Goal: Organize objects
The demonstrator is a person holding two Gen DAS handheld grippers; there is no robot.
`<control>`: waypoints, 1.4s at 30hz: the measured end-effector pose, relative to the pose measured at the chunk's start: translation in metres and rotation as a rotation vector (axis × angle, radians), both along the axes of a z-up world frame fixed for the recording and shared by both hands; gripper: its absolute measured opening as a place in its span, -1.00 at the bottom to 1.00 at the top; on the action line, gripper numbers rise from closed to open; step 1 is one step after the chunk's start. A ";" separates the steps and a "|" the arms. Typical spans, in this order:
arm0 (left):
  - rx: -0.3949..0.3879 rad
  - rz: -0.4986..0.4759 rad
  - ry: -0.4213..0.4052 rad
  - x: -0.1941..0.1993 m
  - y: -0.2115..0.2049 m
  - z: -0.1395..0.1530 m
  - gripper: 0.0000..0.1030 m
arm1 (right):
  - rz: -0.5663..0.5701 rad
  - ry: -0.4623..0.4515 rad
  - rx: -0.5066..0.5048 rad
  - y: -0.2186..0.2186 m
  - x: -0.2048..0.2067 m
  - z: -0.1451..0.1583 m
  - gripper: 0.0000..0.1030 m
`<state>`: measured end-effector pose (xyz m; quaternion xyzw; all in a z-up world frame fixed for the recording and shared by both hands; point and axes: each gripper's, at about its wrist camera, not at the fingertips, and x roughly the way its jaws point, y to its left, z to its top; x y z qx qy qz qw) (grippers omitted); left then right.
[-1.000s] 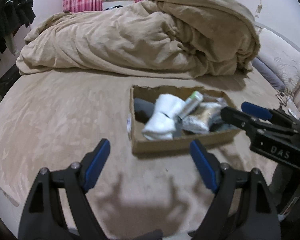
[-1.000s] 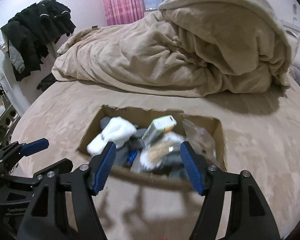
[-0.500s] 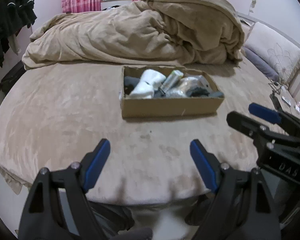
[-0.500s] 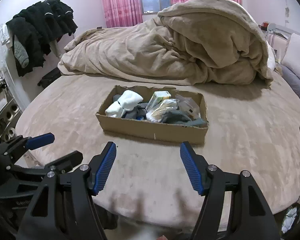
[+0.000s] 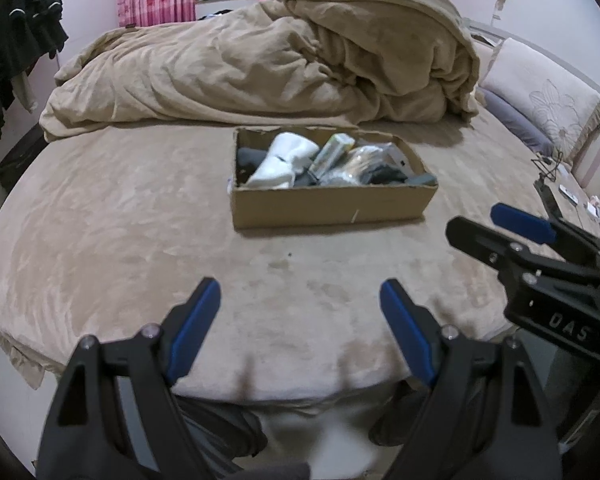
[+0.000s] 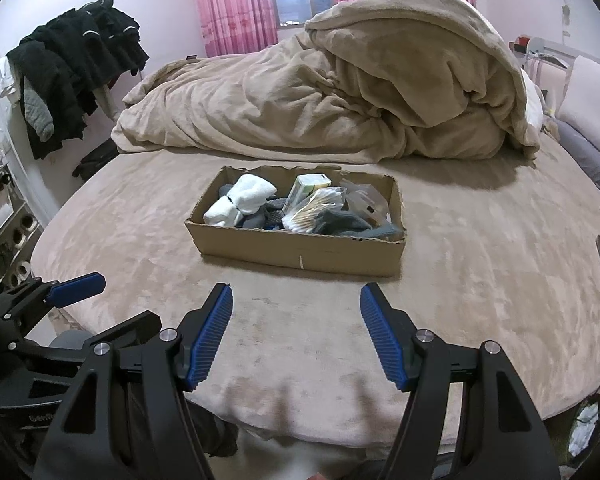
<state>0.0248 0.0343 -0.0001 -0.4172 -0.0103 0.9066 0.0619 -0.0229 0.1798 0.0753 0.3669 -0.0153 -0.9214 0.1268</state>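
Observation:
A shallow cardboard box (image 5: 332, 204) (image 6: 300, 246) sits on the tan round bed. It holds white socks (image 5: 284, 160) (image 6: 240, 198), grey socks (image 6: 344, 224), a green-and-white packet (image 6: 308, 186), a bag of cotton swabs (image 6: 314, 210) and clear plastic bags (image 6: 364, 200). My left gripper (image 5: 300, 300) is open and empty, above the bed's near edge, well short of the box. My right gripper (image 6: 296, 300) is open and empty, also short of the box. The right gripper shows at the right of the left wrist view (image 5: 500, 224); the left gripper shows at the left of the right wrist view (image 6: 72, 286).
A heaped tan duvet (image 5: 268, 60) (image 6: 340, 92) lies behind the box. Pillows (image 5: 540, 96) line the right side. Dark clothes (image 6: 68, 68) hang on a rack at the left. Bare bed sheet (image 6: 300, 340) lies between the grippers and the box.
Both grippers have pulled back from above the box to the bed's near edge, so the box now looks smaller and farther. Both stay open and empty.

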 end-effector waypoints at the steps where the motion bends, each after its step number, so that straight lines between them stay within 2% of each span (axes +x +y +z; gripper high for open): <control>1: 0.001 0.001 -0.001 -0.001 0.000 0.000 0.62 | 0.001 0.000 -0.001 0.000 0.000 0.000 0.35; 42: -0.002 0.008 0.006 -0.011 -0.004 0.001 0.62 | -0.001 0.000 -0.006 0.002 -0.007 -0.001 0.35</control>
